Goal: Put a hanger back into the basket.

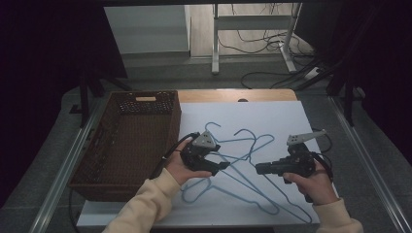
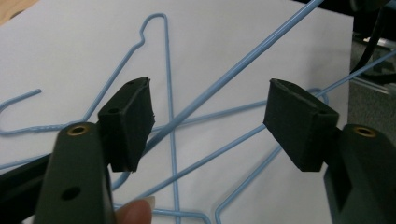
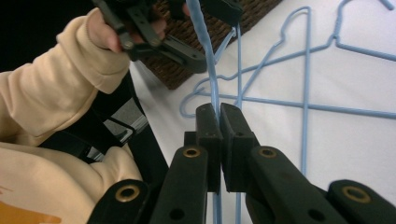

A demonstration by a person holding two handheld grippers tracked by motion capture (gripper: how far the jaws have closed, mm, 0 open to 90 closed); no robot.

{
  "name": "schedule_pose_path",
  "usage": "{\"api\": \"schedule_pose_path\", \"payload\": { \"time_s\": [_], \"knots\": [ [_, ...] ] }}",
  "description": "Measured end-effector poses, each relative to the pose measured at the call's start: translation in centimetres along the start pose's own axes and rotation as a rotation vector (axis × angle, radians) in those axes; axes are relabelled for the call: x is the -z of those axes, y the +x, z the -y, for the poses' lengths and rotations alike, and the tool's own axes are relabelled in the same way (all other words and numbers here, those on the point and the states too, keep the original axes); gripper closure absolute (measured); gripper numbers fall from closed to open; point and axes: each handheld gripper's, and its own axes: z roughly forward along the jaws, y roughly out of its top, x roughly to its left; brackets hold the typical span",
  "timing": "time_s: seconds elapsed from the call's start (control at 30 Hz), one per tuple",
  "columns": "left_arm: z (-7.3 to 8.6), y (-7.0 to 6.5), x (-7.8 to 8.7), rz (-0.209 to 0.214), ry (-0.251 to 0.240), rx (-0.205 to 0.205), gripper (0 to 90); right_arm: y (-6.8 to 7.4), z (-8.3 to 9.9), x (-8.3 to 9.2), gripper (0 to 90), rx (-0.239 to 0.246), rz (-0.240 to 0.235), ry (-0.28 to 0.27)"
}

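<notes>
- A tangle of blue wire hangers (image 1: 243, 160) is seen lying on the white sheet (image 1: 272, 114) that covers the desk, in the middle and toward the near edge; their hooks point to the far side and their long wires cross one another.
- One hanger wire (image 3: 211, 70) is clamped between the pads of the right gripper (image 1: 260, 168), whose jaws are pressed tightly together on it; the wire runs up from the pads toward the other hand.
- The left gripper (image 1: 221, 166) is held just above the crossing wires with its jaws standing fairly wide; in the left gripper view its pads (image 2: 133, 123) touch nothing, though several wires pass through the gap beneath them.
- The brown wicker basket (image 1: 104, 160) stands at the left of the desk, just beside the sheet, and no hanger can be made out inside it.
- It is judged that the work is at an early stage: one hanger is gripped at one end, but none is yet freed from the tangle.
- What seems left: a second hold is to be taken by the left gripper, the hanger is to be drawn clear of the others, and the hangers are presumably to be placed in the basket.
</notes>
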Motion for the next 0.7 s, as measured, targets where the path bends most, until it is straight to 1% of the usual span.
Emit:
{"api": "schedule_pose_path", "payload": {
  "time_s": [0.03, 0.1, 0.13, 0.17, 0.2, 0.23, 0.27, 0.3, 0.33, 0.37, 0.4, 0.43, 0.47, 0.5, 0.53, 0.57, 0.6, 0.63, 0.67, 0.7],
  "knots": [
    [0.0, 0.0, 0.0, 0.000, 0.000, 0.000, 38.6, 0.0, 0.0, 0.0, 87.0, 0.000, 0.000, 0.000],
    [0.1, -0.1, -0.4, -0.005, 0.010, -0.013, 43.1, 0.2, -0.1, -0.2, 87.0, 0.010, -0.013, 0.009],
    [0.1, -0.2, -0.5, -0.012, 0.025, -0.027, 43.1, 0.2, -0.1, -0.2, 87.0, 0.010, -0.013, 0.009],
    [0.1, -0.2, -0.6, -0.015, 0.029, -0.034, 53.3, 0.3, -0.1, -0.4, 87.0, 0.016, -0.019, 0.015],
    [0.1, -0.3, -0.7, -0.023, 0.048, -0.052, 57.0, 0.3, -0.1, -0.4, 86.9, 0.016, -0.019, 0.014],
    [0.1, -0.3, -0.7, -0.023, 0.048, -0.052, 64.2, 0.3, -0.1, -0.4, 86.9, 0.016, -0.019, 0.014],
    [0.2, -0.4, -0.8, -0.016, 0.052, -0.048, 64.2, 0.3, -0.1, -0.4, 86.9, 0.016, -0.021, 0.016],
    [0.2, -0.7, -0.9, -0.001, 0.072, -0.065, 68.6, 0.1, -0.1, -0.3, 86.9, 0.011, -0.028, 0.008],
    [0.2, -1.0, -0.9, 0.001, 0.083, -0.082, 70.7, 0.1, -0.1, -0.2, 86.9, 0.014, -0.027, 0.008],
    [0.2, -1.5, -0.7, 0.006, 0.095, -0.107, 72.9, 0.0, 0.0, -0.1, 86.8, 0.020, -0.024, 0.010],
    [0.2, -1.5, -0.7, 0.006, 0.095, -0.107, 75.5, 0.0, 0.0, -0.1, 86.8, 0.020, -0.024, 0.010],
    [0.2, -2.2, -0.4, 0.032, 0.107, -0.140, 78.1, -0.1, 0.1, 0.4, 86.7, 0.023, -0.021, 0.009],
    [0.2, -2.5, -0.2, 0.039, 0.107, -0.151, 79.8, -0.2, 0.1, 0.5, 86.6, 0.025, -0.018, 0.009],
    [0.2, -2.5, -0.2, 0.039, 0.107, -0.151, 81.3, -0.3, 0.2, 0.6, 86.4, 0.028, -0.007, 0.016],
    [0.1, -2.8, 0.0, 0.042, 0.115, -0.166, 81.3, -0.3, 0.2, 0.6, 86.4, 0.028, -0.007, 0.016],
    [0.2, -3.1, 0.2, 0.063, 0.128, -0.178, 83.6, -0.5, 0.3, 0.5, 85.8, 0.029, 0.009, 0.028],
    [0.2, -3.1, 0.2, 0.063, 0.128, -0.178, 84.9, -0.6, 0.3, 0.4, 84.9, 0.030, 0.017, 0.030],
    [0.3, -3.2, 0.4, 0.089, 0.133, -0.175, 86.1, -0.7, 0.4, 0.3, 84.3, 0.026, 0.020, 0.020],
    [0.3, -3.2, 0.4, 0.089, 0.133, -0.175, 86.2, -0.7, 0.4, 0.3, 84.3, 0.026, 0.020, 0.020],
    [0.4, -3.2, 0.6, 0.096, 0.124, -0.164, 86.3, -1.0, 0.3, 0.2, 83.4, 0.020, 0.008, 0.014]
  ]
}}
